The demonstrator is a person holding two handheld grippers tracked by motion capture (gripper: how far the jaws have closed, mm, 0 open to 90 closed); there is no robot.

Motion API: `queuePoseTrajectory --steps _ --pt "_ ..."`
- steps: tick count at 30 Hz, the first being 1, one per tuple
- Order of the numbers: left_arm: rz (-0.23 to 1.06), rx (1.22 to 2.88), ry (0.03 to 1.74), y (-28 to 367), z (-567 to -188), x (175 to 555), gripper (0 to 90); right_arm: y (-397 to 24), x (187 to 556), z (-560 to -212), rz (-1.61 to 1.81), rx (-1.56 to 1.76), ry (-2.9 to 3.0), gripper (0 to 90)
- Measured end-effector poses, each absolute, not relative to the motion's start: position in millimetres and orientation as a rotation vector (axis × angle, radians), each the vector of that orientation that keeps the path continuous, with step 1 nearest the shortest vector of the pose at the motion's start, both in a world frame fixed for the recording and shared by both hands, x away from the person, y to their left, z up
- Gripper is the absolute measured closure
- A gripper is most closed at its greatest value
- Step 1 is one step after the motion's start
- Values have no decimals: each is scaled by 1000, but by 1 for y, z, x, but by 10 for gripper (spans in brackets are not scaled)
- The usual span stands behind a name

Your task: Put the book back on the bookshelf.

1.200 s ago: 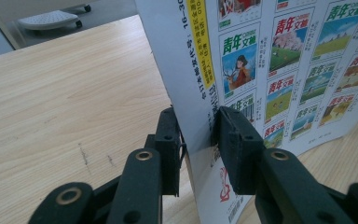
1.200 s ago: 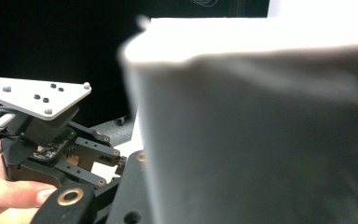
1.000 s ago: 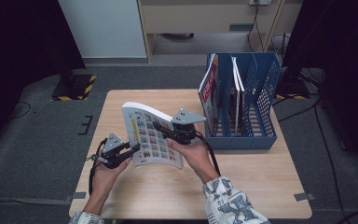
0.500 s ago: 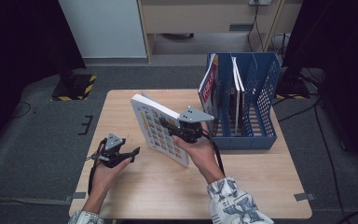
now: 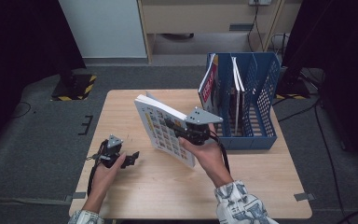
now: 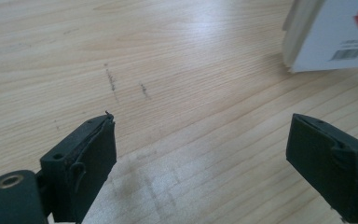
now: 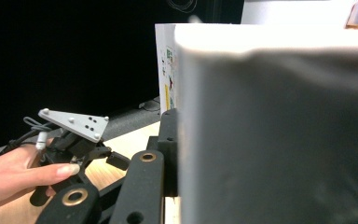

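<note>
Book (image 5: 165, 128) lifted upright w/ right gripper (image 5: 182, 131); barcode label visible.

The table (image 5: 135, 116) is pale wood with a smooth matt grain. The book (image 5: 165, 130) has a glossy paper cover. The file rack (image 5: 261, 93) looks like blue perforated plastic. The left gripper (image 6: 200, 163) has matt black jaws.

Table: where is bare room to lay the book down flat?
The table is bare along its left side behind the left gripper, and along the near edge under the book, between both hands. It is crowded at the right rear, where the blue file rack stands.
</note>
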State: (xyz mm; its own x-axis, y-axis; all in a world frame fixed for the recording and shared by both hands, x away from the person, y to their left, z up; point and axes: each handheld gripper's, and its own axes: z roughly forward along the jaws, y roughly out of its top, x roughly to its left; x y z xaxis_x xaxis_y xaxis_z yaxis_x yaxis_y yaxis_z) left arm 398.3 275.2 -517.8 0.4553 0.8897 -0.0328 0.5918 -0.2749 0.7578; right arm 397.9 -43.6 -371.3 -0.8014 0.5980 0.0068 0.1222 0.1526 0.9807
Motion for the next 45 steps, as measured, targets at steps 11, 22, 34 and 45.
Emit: queuePoseTrajectory --steps 11,22,34,45 --pt "537 1972 1285 276 -523 400 78 -51 392 -371 1710 687 2048 739" --pt "541 1985 1277 274 -526 401 73 -57 388 -365 1719 685 2042 738" --pt "535 2009 1284 272 -531 403 73 -70 380 -364 1704 689 2041 738" --pt "530 2041 1286 270 -533 404 73 -90 366 -357 1689 687 2034 739"
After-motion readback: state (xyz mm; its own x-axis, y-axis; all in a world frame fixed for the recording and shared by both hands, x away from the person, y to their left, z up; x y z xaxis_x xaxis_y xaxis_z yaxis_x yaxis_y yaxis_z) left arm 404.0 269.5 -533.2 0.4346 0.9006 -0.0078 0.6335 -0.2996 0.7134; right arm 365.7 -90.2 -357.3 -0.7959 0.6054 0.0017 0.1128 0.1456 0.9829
